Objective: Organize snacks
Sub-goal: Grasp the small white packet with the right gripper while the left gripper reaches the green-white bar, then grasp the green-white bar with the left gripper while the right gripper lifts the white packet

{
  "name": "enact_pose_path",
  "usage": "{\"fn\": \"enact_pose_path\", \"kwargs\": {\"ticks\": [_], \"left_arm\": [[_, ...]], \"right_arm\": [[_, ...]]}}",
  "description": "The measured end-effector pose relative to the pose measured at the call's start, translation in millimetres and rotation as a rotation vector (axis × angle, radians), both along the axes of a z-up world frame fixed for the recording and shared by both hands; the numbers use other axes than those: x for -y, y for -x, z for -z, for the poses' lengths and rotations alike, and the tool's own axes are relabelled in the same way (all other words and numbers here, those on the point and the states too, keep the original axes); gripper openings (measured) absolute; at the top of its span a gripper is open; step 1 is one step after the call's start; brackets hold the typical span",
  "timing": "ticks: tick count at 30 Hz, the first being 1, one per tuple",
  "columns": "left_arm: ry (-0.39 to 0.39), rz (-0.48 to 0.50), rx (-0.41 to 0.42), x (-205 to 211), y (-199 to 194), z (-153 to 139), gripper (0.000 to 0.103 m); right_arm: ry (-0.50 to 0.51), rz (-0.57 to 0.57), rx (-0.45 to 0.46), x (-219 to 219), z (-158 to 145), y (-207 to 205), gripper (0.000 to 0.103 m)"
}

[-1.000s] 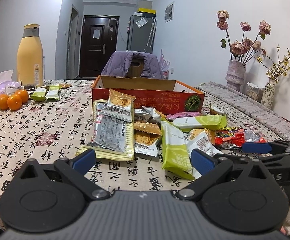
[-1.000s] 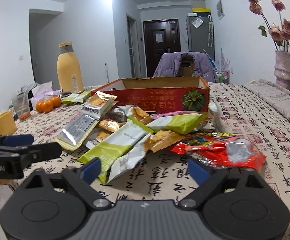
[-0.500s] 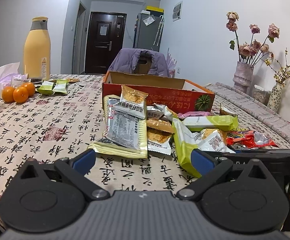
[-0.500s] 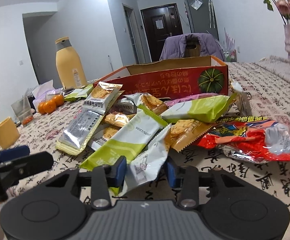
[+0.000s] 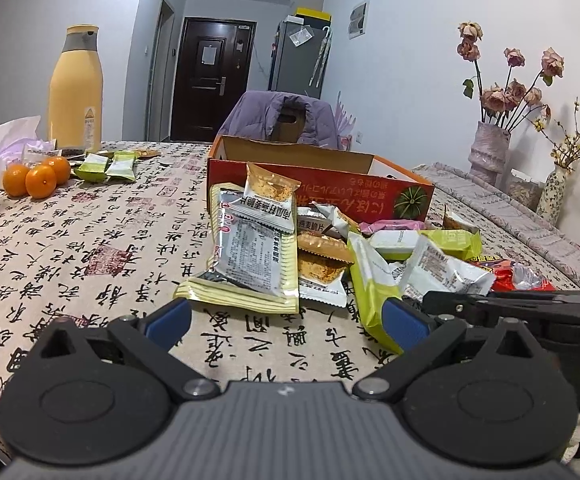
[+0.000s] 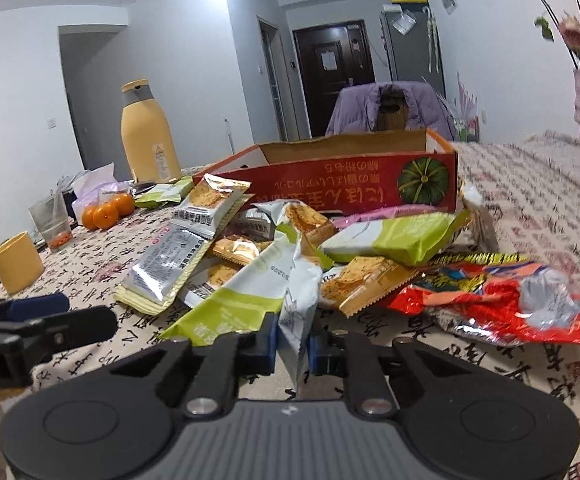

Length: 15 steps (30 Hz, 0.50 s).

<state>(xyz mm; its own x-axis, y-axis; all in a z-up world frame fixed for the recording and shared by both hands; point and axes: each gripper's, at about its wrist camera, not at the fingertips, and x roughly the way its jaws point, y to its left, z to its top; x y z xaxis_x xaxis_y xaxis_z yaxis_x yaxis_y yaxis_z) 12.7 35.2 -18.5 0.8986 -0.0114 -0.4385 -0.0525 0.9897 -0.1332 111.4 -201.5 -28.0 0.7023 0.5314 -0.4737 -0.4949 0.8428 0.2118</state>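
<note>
Right tongs (image 6: 293,346) clamp a silver snack packet (image 6: 298,316); left tongs (image 5: 286,318) gape, empty.

Cool, even indoor light, bright ceiling glow blooming at top, fisheye bending walls, dark vignetted corners, right wrist view smeared at right edge

The table (image 5: 90,248), under a calligraphy-print cloth, carries a snack pile (image 5: 290,248) at centre, a red box (image 5: 321,184) at twelve o'clock and oranges (image 5: 36,176) at ten o'clock.
</note>
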Motion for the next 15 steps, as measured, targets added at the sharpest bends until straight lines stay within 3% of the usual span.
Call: {"fn": "enact_pose_path", "kwargs": {"ticks": [15], "left_arm": [[-0.076, 0.059, -0.041, 38.3, -29.0, -7.2, 0.103]], "right_arm": [[-0.004, 0.045, 0.155, 37.0, -24.3, 14.3, 0.014]]}}
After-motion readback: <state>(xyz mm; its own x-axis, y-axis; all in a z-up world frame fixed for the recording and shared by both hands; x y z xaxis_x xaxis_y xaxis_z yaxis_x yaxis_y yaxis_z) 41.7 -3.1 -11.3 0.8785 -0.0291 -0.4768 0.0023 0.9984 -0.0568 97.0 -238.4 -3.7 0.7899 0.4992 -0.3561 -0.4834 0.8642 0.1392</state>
